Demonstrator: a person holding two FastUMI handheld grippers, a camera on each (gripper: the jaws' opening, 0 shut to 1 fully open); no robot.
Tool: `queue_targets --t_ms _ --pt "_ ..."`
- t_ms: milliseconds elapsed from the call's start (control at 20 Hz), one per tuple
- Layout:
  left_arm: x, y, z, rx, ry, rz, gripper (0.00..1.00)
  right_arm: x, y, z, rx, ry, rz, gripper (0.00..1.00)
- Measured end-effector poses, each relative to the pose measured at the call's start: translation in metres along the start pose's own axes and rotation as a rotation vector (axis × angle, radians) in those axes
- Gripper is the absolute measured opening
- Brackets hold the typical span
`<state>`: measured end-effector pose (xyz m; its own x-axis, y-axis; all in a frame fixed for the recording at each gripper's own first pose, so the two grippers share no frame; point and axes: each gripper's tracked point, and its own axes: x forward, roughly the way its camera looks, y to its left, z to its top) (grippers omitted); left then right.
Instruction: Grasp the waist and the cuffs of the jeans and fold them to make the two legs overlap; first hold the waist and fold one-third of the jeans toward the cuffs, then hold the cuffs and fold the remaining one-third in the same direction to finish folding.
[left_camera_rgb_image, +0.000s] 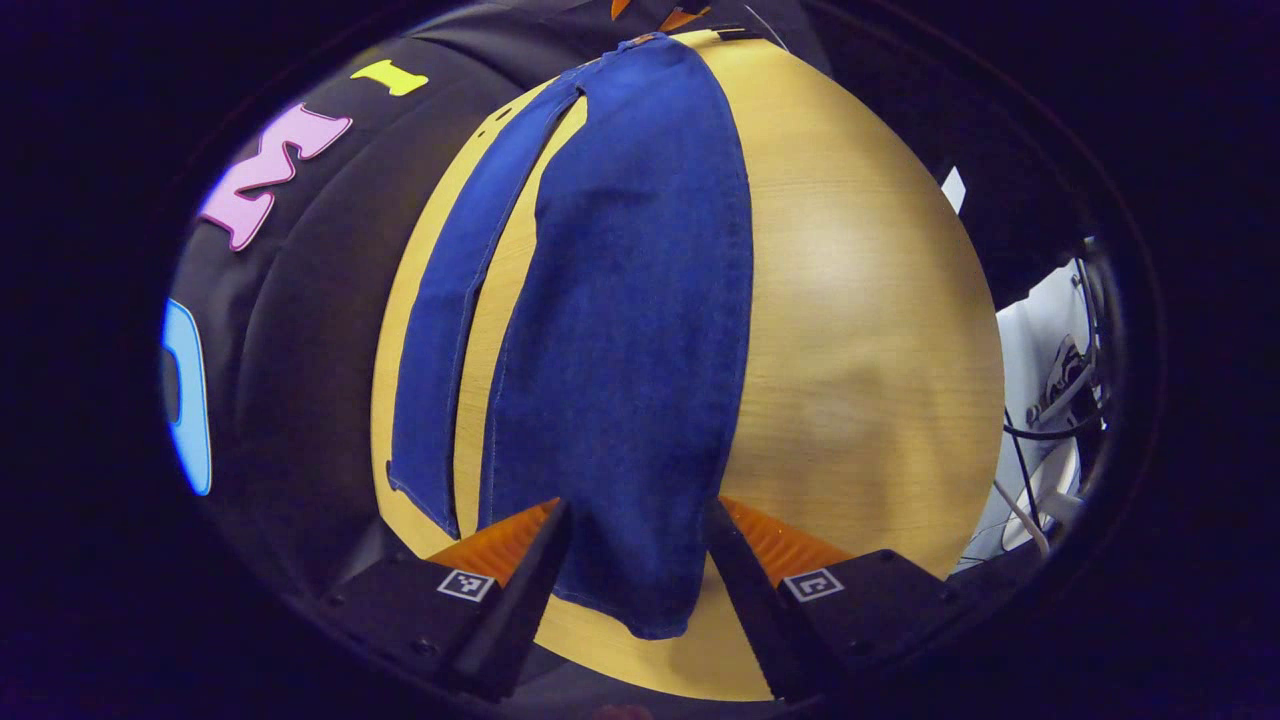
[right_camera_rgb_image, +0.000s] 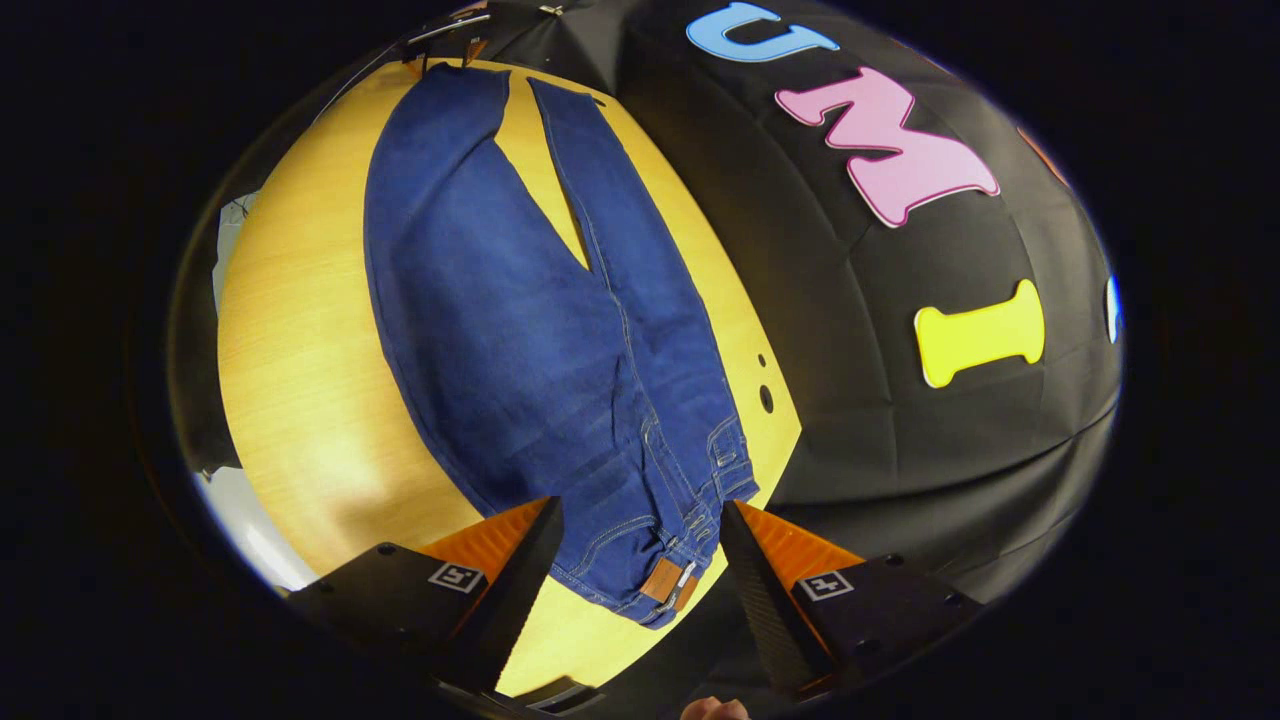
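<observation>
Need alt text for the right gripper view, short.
Blue jeans lie flat on a wooden table, legs spread apart toward the far end. The right claw is open, its fingers either side of the waistband corner nearest the camera.

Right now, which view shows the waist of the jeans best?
The right gripper view: the waist, with its belt loops and patch, lies close between the open right gripper. In the left gripper view the waist is far and small.

Pale wooden desk (left_camera_rgb_image: 860, 300) under warm light, backed by black cloth wall (right_camera_rgb_image: 880, 420); white cables (left_camera_rgb_image: 1040, 470) beside it.
</observation>
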<state>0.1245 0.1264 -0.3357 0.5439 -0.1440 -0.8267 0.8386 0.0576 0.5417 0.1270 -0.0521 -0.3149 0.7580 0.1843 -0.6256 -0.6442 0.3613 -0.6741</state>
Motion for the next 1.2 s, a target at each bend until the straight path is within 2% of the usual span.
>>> queue_targets --t_ms 100,200,500,600,650,900,1000,1050,1100,1150,1200 --pt "0.002 0.003 -0.001 -0.04 0.002 -0.034 0.9 0.006 0.0 -0.008 -0.054 0.009 0.023 0.97" --pt "0.004 0.014 0.001 -0.058 0.013 -0.014 0.9 0.011 0.006 -0.021 -0.118 0.026 0.063 0.97" --pt "0.013 0.026 0.003 -0.011 0.031 0.007 0.9 0.015 0.042 -0.057 -0.402 0.013 0.237 0.97" --pt "0.014 0.027 0.003 -0.028 0.025 -0.003 0.9 0.027 0.044 -0.061 -0.487 0.033 0.256 0.96" --pt "0.015 0.025 0.004 -0.045 0.03 -0.011 0.9 0.032 0.04 -0.056 -0.506 0.028 0.244 0.96" --pt "0.019 0.025 0.005 -0.063 0.063 -0.059 0.89 0.055 0.038 -0.049 -0.454 0.069 0.299 0.89" --pt "0.021 0.021 0.009 -0.069 0.071 -0.104 0.84 0.061 0.044 -0.048 -0.436 0.094 0.328 0.78" --pt "0.022 0.017 0.01 -0.089 0.085 -0.133 0.81 0.061 0.048 -0.05 -0.433 0.106 0.341 0.57" --pt "0.021 0.017 0.009 -0.12 0.1 -0.145 0.71 0.06 0.05 -0.051 -0.433 0.115 0.337 0.37" --pt "0.022 0.016 0.009 -0.154 0.115 -0.139 0.68 0.061 0.05 -0.051 -0.423 0.116 0.321 0.17" --pt "0.021 0.015 0.01 -0.183 0.119 -0.131 0.6 0.061 0.05 -0.051 -0.392 0.125 0.314 0.2"
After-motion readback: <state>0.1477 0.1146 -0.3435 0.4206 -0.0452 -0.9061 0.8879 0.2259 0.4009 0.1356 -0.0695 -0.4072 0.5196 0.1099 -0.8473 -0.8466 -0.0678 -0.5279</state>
